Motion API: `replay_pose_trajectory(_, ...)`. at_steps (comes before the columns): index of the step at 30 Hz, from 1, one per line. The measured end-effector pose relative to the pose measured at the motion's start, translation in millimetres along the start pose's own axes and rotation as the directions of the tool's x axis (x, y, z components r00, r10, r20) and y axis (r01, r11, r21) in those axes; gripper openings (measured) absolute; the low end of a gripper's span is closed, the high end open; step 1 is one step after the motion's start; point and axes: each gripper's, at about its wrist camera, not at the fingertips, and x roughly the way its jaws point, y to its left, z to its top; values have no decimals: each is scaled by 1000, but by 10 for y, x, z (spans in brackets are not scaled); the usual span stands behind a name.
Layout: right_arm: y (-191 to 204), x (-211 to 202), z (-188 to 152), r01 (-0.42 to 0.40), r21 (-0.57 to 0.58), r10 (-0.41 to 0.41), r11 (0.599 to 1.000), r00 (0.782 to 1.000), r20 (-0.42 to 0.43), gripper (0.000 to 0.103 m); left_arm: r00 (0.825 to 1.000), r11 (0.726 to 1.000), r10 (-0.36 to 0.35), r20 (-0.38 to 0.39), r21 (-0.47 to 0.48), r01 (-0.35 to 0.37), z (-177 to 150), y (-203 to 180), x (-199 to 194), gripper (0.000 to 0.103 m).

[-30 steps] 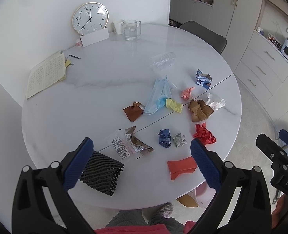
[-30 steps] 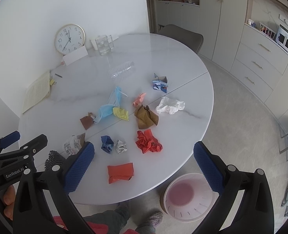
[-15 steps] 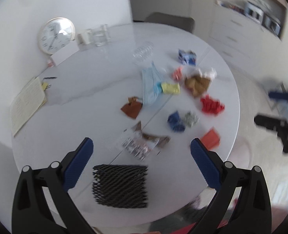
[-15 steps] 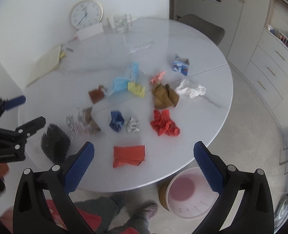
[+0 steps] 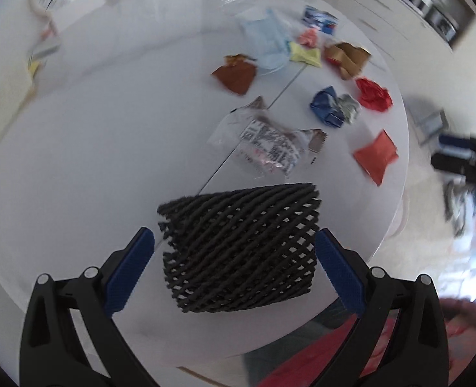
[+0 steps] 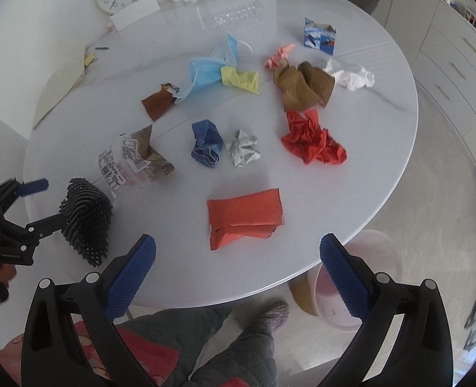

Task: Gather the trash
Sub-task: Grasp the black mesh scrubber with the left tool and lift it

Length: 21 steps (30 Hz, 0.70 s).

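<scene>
Left gripper (image 5: 234, 251) fingers spread wide, straddling the black foam mesh sleeve (image 5: 241, 248) without gripping; sleeve lies near the front edge of the round white marble table (image 6: 383, 135). Right gripper (image 6: 238, 271) fingers also wide apart, empty, hovering above the table's near rim. Flat orange-red foil pouch (image 6: 244, 219) just beyond its tips. Crumpled red paper (image 6: 312, 142), blue wrapper ball (image 6: 207, 143) and silver foil ball (image 6: 242, 148) mid-table. Pale pink plastic bin (image 6: 350, 293) on the floor beside the table
</scene>
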Motion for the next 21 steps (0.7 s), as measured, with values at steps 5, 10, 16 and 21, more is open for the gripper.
replay_pose_trajectory(5, 50, 82, 2, -5, 24, 5, 1000, 1000, 1, 101, 995, 986, -94, -19, -141, 90, -63, 54, 158, 95)
replay_pose_trajectory(10, 50, 123, 30, -5, 47, 4, 999, 1000, 9, 101, 991, 976, -119, -53, -192, 107, -34, -24, 383, 95)
replay_pose_trajectory(16, 14, 153, 39, 8, 63, -8, 998, 1000, 4, 101, 994, 979, -42, -103, -201, 20, -29, -85, 509, 54)
replay_pose_trajectory(21, 7, 167, 60, 9, 62, -9, 998, 1000, 2, 101, 992, 977, 24, -124, -208, -50, -17, 10, 474, 11)
